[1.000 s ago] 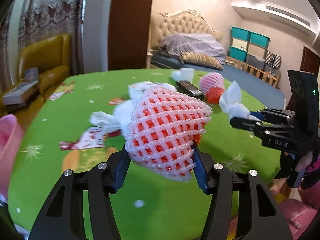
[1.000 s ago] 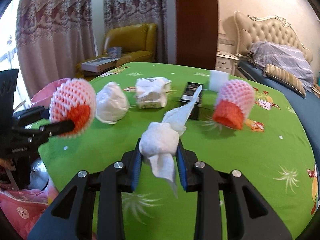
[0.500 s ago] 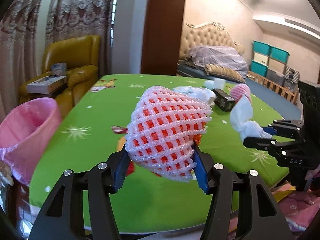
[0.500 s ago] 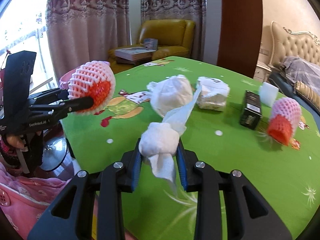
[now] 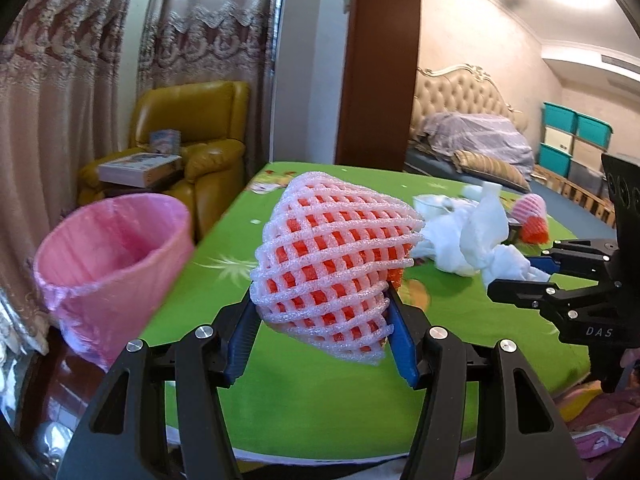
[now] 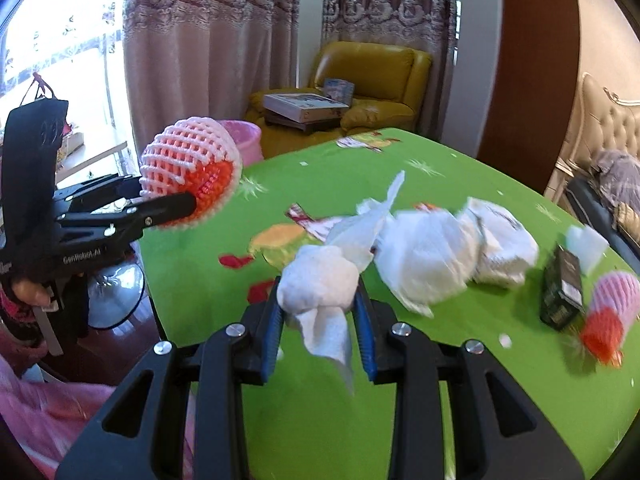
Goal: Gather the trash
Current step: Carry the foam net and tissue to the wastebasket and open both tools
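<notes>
At your eleven o'clock a yellow armchair (image 6: 368, 80) holds a flat box (image 6: 304, 105), patterned curtains (image 6: 208, 40) hang at twelve, and a tufted headboard (image 5: 464, 96) with teal bins (image 5: 576, 136) sits at two.

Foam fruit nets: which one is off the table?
The foam net clamped in the left gripper; the other foam net lies beside the black box.
</notes>
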The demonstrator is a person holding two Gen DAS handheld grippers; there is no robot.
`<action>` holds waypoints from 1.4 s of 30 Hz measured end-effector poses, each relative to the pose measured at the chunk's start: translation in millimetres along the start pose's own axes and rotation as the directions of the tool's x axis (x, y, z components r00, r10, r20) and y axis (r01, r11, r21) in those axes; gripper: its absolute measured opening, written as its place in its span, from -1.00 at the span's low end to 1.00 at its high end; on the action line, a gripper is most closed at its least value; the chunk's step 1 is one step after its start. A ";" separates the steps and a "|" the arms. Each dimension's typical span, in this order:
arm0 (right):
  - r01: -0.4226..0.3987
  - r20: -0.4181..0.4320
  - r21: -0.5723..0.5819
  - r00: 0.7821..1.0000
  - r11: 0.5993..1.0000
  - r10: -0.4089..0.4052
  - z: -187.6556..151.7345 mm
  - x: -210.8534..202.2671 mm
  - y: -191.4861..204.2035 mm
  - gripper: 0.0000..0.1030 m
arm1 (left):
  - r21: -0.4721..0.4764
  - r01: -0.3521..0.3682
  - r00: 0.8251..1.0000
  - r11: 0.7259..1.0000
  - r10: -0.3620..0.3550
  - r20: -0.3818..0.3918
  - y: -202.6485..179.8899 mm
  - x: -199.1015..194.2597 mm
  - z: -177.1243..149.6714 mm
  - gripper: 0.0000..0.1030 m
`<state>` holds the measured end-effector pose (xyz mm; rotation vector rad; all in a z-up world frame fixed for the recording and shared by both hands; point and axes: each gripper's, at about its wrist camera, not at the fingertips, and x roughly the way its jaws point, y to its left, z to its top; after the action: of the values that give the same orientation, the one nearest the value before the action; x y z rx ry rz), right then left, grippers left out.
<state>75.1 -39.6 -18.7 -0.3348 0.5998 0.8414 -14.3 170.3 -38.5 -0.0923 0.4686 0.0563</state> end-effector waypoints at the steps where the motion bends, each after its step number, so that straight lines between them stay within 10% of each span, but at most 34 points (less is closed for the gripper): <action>1: -0.006 0.001 -0.007 1.000 1.000 0.006 5.4 3.4 2.5 -0.38 | -0.002 -0.012 1.000 1.000 0.012 0.005 2.8 -1.7 0.3 0.07; 17: -0.182 0.049 -0.104 0.981 0.978 0.188 128.7 90.7 73.9 -0.36 | -0.078 -0.273 0.958 0.959 0.279 0.067 117.3 -24.6 36.2 0.08; 32: -0.193 0.053 -0.252 0.976 0.948 0.212 204.4 185.8 142.2 -0.30 | -0.227 -0.311 0.949 0.923 0.315 -0.018 228.5 14.3 52.0 0.08; 36: -0.195 0.054 -0.277 0.974 0.941 0.218 210.5 200.6 145.7 0.33 | -0.217 -0.330 0.943 0.919 0.329 -0.043 237.8 28.4 51.6 0.49; 42: -0.231 0.114 -0.202 0.959 0.952 0.258 208.6 175.3 116.0 0.38 | -0.204 -0.397 0.917 0.895 0.395 -0.054 231.6 26.1 45.3 0.77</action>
<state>150.9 242.1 32.2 -0.3730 0.4369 1.1557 11.8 406.0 -27.6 -0.2053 0.4856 0.5094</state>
